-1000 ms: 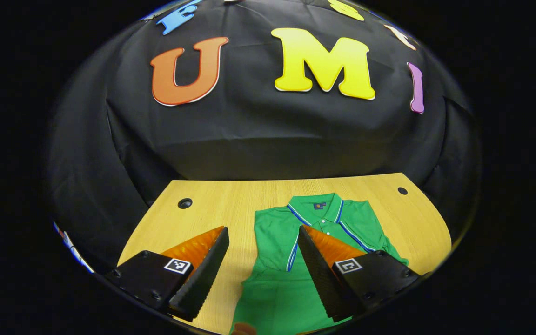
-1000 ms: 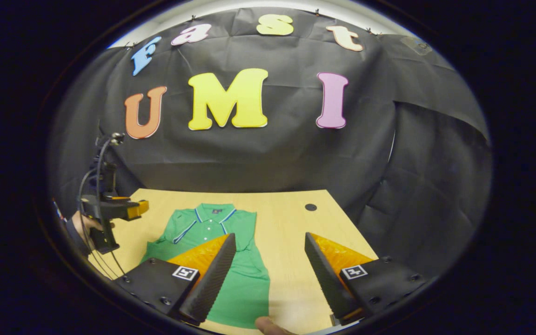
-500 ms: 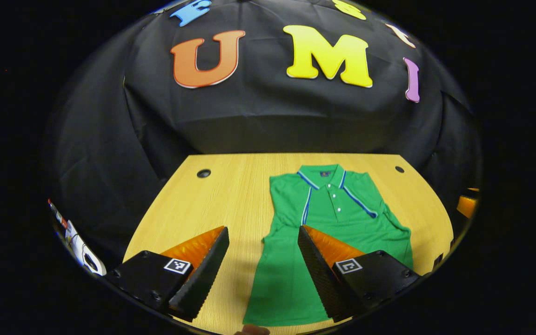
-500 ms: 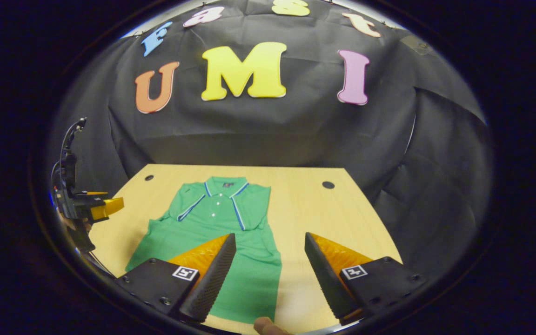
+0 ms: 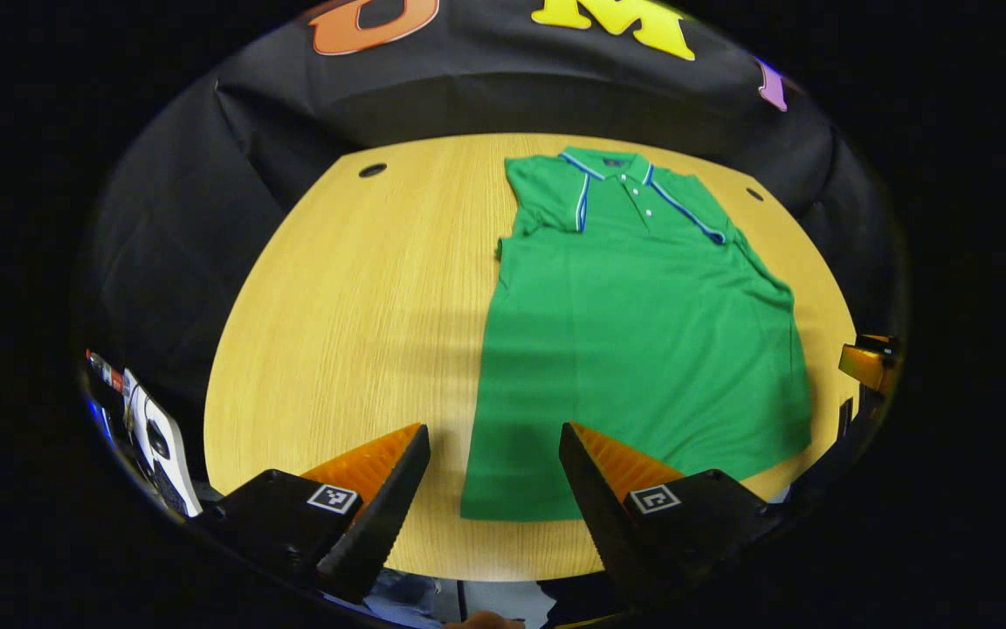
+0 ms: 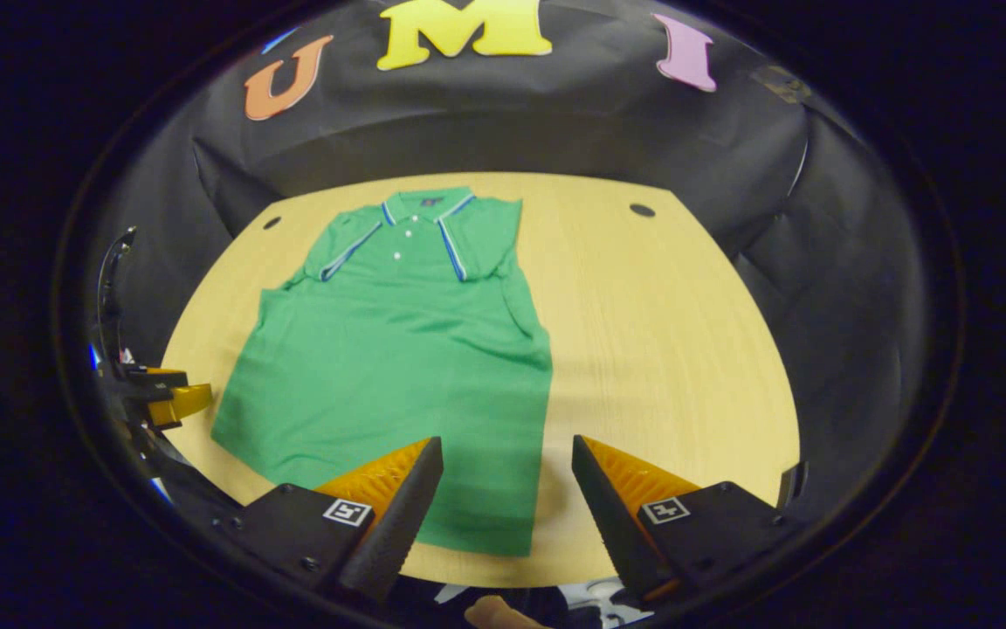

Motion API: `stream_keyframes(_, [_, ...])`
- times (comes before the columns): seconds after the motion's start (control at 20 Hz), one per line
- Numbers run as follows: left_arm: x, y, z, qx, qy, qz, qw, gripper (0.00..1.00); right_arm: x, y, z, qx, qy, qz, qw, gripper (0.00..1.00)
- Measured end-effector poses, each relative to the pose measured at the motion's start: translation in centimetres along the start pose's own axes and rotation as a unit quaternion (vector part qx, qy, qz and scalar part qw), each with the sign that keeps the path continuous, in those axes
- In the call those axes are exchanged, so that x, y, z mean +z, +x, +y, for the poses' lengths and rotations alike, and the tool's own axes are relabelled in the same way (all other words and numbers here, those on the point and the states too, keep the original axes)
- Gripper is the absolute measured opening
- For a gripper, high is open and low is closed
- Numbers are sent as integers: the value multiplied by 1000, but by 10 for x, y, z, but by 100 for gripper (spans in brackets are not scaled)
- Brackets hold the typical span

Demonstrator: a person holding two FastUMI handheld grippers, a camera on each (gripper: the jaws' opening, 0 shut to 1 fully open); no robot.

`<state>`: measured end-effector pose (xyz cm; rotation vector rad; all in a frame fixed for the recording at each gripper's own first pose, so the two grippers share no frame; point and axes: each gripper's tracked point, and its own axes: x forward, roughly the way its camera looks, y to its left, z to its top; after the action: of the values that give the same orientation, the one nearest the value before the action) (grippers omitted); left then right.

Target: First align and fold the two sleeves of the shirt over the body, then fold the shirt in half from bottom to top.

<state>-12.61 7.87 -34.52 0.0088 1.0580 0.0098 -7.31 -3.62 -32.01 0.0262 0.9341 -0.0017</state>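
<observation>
Left gripper view: I see the green shirt (image 5: 643, 349) flat on the worktop (image 5: 346, 332), right of centre, collar toward the top of the frame, both sleeves folded over the body. My left tongs (image 5: 492, 498) stand wide, holding nothing, above the hem's lower left corner. Right gripper view: my right tongs (image 6: 507, 507) are also wide and empty, over the hem's lower right corner.
</observation>
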Motion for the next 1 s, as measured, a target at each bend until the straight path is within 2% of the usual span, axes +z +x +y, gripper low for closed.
stream_keyframes(0.05, [-8, 2, 0, -1, -7, 15, 1000, 97, -14, 6, -4, -6, 10, 23, 1000, 94])
stream_keyframes(0.1, [-14, 4, -2, -4, -18, 27, 999, 97, -26, 10, -9, -11, 20, 46, 999, 96])
stream_keyframes(0.15, [-18, 7, -5, -8, -28, 39, 999, 97, -38, 15, -11, -13, 28, 67, 997, 93])
stream_keyframes(0.3, [-25, 16, -5, -5, -26, 65, 997, 97, -64, 22, -15, -22, 40, 113, 993, 94])
stream_keyframes(0.5, [-43, 18, -3, 5, -7, 112, 994, 97, -77, 28, -12, -29, 31, 141, 989, 93])
stream_keyframes(0.55, [-47, 20, -3, 9, -3, 120, 993, 97, -80, 29, -9, -27, 27, 149, 988, 96])
stream_keyframes(0.6, [-53, 22, -3, 8, -3, 136, 991, 97, -84, 29, -9, -29, 24, 156, 987, 93])
stream_keyframes(0.7, [-51, 21, -4, 7, -11, 140, 990, 97, -89, 31, -6, -29, 19, 168, 985, 96])
stream_keyframes(0.75, [-52, 20, -4, 4, -17, 142, 990, 96, -91, 32, -5, -29, 16, 175, 984, 93])
stream_keyframes(0.85, [-52, 22, -5, -7, -25, 157, 987, 96, -91, 33, -3, -27, 20, 183, 983, 95])
stream_keyframes(1.0, [-53, 23, -6, -24, -26, 187, 982, 96, -92, 35, -3, -25, 36, 205, 978, 93])
